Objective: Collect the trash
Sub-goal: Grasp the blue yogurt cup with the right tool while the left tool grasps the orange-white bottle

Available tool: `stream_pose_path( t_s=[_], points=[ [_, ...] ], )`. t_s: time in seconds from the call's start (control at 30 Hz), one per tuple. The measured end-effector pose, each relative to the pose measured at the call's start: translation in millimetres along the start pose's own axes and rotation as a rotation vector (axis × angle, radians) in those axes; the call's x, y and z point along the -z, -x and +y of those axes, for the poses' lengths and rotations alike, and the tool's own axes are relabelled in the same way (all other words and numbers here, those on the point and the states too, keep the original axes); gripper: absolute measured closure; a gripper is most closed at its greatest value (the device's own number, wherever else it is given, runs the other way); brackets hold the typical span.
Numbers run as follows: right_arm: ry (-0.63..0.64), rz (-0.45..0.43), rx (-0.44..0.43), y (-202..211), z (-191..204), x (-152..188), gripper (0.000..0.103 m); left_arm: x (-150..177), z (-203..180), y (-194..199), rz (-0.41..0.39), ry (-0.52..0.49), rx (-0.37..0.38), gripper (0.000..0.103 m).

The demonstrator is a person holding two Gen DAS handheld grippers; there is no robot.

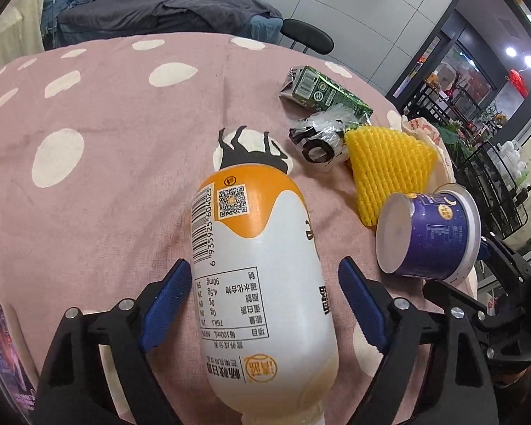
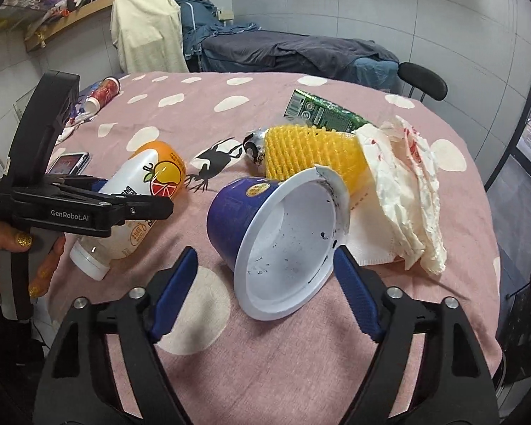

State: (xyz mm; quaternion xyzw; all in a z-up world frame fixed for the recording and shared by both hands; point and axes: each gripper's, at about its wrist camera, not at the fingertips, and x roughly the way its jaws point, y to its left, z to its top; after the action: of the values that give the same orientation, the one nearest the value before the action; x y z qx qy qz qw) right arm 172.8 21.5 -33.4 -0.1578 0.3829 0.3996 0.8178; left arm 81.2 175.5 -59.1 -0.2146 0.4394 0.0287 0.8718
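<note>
A white and orange plastic bottle (image 1: 258,276) lies on the pink spotted tablecloth (image 1: 106,177). My left gripper (image 1: 263,301) is open with a blue finger on either side of the bottle, left pad (image 1: 166,304) touching or nearly so. The bottle also shows in the right wrist view (image 2: 148,184). An empty blue cup (image 2: 265,233) lies on its side, mouth toward my right gripper (image 2: 265,294), which is open and straddles its rim. The cup also shows in the left wrist view (image 1: 432,233).
A yellow foam net (image 2: 311,152), crumpled white paper (image 2: 403,191), a green carton (image 2: 322,111) and a crumpled black and white wrapper (image 1: 322,138) lie behind the cup. A phone (image 2: 69,163) and a red can (image 2: 102,94) lie at far left.
</note>
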Motion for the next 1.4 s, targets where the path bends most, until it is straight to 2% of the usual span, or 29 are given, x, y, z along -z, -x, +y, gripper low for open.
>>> stream_pose_path(
  t_s=[0.1,0.17,0.23,0.37,0.53,0.8,1.13,1.4],
  points=[
    [-0.011,0.033,-0.053,-13,-4,-4,0.046,3,5,-3,0.000,0.013,-0.002,0.035],
    [-0.008,0.038,-0.089,-18,-2,-6,0.063,5,5,0,-0.011,0.011,-0.007,0.039],
    [0.003,0.045,-0.119,-21,3,-7,0.076,7,7,2,-0.018,0.022,0.004,0.040],
    [0.025,0.048,-0.123,-20,16,-5,0.090,12,12,9,-0.036,0.044,0.022,0.040],
    [0.018,0.013,-0.126,-9,25,-4,0.094,17,11,17,-0.067,0.056,0.049,0.040],
    [-0.009,-0.040,-0.145,17,33,1,0.094,23,-1,32,-0.117,0.065,0.098,0.042],
    [-0.084,-0.111,-0.134,58,25,22,0.094,33,-37,49,-0.169,-0.015,0.136,0.043],
    [-0.135,-0.186,-0.084,97,5,44,0.094,28,-69,49,-0.191,-0.076,0.192,0.043]
  ],
)
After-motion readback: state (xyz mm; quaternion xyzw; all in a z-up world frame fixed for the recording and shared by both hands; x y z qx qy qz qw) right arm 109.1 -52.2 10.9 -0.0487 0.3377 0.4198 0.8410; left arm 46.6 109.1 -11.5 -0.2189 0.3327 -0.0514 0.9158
